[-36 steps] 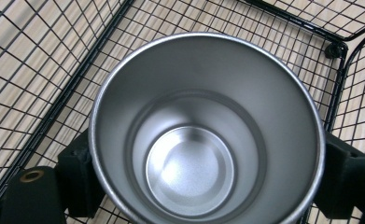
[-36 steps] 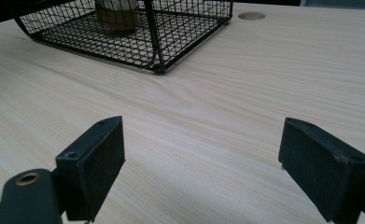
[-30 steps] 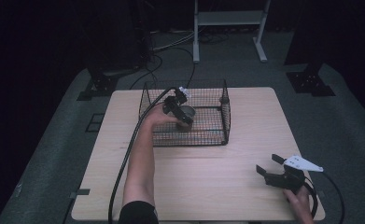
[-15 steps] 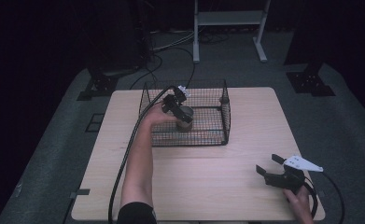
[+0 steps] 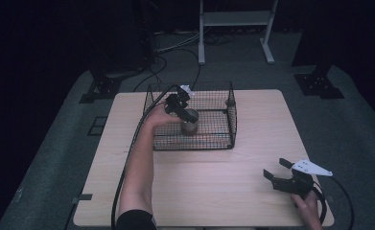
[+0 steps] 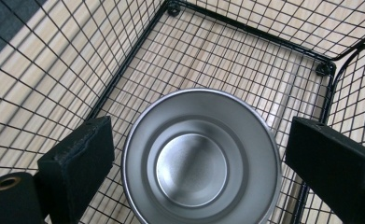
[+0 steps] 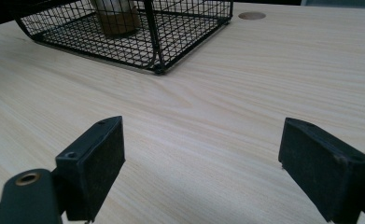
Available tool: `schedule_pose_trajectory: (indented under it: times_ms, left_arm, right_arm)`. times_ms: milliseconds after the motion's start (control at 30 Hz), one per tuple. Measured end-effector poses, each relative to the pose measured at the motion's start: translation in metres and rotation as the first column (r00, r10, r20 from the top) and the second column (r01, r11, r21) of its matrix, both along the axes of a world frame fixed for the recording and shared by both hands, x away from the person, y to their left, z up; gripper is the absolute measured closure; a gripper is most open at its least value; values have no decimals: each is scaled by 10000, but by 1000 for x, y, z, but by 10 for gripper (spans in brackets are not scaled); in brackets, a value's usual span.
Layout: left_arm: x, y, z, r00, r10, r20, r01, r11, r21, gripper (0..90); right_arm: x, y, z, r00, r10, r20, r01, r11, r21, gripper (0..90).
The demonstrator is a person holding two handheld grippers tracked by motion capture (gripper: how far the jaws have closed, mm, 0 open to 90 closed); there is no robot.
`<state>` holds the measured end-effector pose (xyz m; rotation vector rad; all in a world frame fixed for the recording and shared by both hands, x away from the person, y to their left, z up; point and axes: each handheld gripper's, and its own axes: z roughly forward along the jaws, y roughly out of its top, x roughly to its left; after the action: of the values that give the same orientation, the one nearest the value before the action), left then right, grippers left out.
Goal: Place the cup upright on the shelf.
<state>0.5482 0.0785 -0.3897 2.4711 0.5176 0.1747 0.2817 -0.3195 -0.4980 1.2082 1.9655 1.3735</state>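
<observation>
Jaws of the left gripper [image 6: 196, 158] spread, just been opening, one black pad on either side of a round silver metal cup [image 6: 201, 158] and clear of its rim, nothing pinched. Cup upright with its open mouth up, standing on the floor of a black wire mesh basket [image 6: 124, 70], toward the basket's near left part in the high view [image 5: 190, 122]. Left hand [image 5: 157, 115] reaching over the basket's left wall. Basket [image 5: 230, 120] resting on the far middle of a pale wooden table [image 5: 214, 191]. Right gripper [image 7: 201, 163] low over the table's near right corner, well apart from the basket, jaws wide apart and holding nothing, bare wood grain between them.
</observation>
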Motion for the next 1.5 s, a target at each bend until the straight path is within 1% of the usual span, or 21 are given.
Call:
schedule_pose_trajectory:
  times_ms: [33,67,200,233,267,300,367,400,500,600,667,767,933,1000,1033,1067,1200,1233,1367,1433,1500]
  left_arm:
    - [0,0,0,10000,0,0,0,10000,0,72]
    - [-1,1,3,9999,37,122,-36,10000,-85,72]
    - [-3,2,7,9998,65,162,-63,9999,-158,72]
    - [-5,3,9,9999,57,100,-53,9994,-355,72]
    - [-6,3,12,9998,-11,183,17,9995,-320,72]
    - [-8,3,14,9997,-7,254,18,9991,-429,72]
    - [-10,3,16,9996,-58,269,71,9987,-497,73]
    - [-12,3,18,9992,-99,383,121,9983,-579,73]
    - [-19,2,23,9988,-187,460,220,9972,-716,73]
    - [-28,3,27,9976,-277,634,323,9968,-725,73]
    - [-31,4,28,9977,-261,620,311,9963,-801,73]
    - [-34,5,29,9977,-220,639,269,9966,-776,73]
    - [-42,10,30,9977,-126,662,199,9937,-1105,75]
    - [-44,11,30,9976,-125,688,202,9935,-1123,75]
    - [-47,12,30,9981,-104,605,172,9934,-1134,75]
    - [-49,13,30,9976,-130,687,210,9928,-1179,75]
    - [-54,16,31,9971,-121,753,222,9906,-1349,75]
    - [-57,17,32,9966,-129,809,243,9897,-1412,75]
    - [-63,18,33,9958,-179,896,306,9894,-1419,75]
    - [-68,19,33,9958,-114,912,253,9879,-1530,75]
    - [-69,19,33,9957,-130,918,266,9885,-1490,75]
  right_arm:
    - [0,0,0,10000,0,0,0,10000,0,137]
    - [0,0,0,10000,4,11,-4,10000,-16,137]
    - [0,0,0,10000,-2,18,2,10000,-46,137]
    - [0,1,0,10000,-17,7,17,10000,-56,137]
    - [0,1,0,10000,-30,7,30,10000,-66,137]
    - [0,1,0,10000,-41,7,41,10000,-77,137]
    - [0,1,0,10000,-45,13,45,9999,-92,137]
    - [0,1,0,10000,-59,14,59,9999,-106,137]
    - [0,1,0,10000,-88,21,88,9998,-153,137]
    - [0,2,0,9999,-117,23,117,9998,-157,137]
    - [0,2,0,9999,-106,55,107,9997,-201,137]
    - [0,3,0,9999,-83,62,84,9997,-217,137]
    - [0,2,0,9999,-114,53,115,9997,-221,137]
    - [0,2,0,9999,-119,47,120,9997,-221,137]
    - [0,3,0,9999,-134,47,135,9996,-233,137]
    - [0,3,0,9999,-137,51,138,9996,-244,137]
    - [0,3,0,9999,-159,33,160,9995,-270,137]
    - [0,3,0,9998,-162,63,164,9994,-298,137]
    - [0,3,0,9998,-190,28,190,9994,-288,137]
    - [0,4,0,9998,-209,33,210,9993,-295,137]
    - [0,4,0,9997,-224,30,225,9993,-295,137]
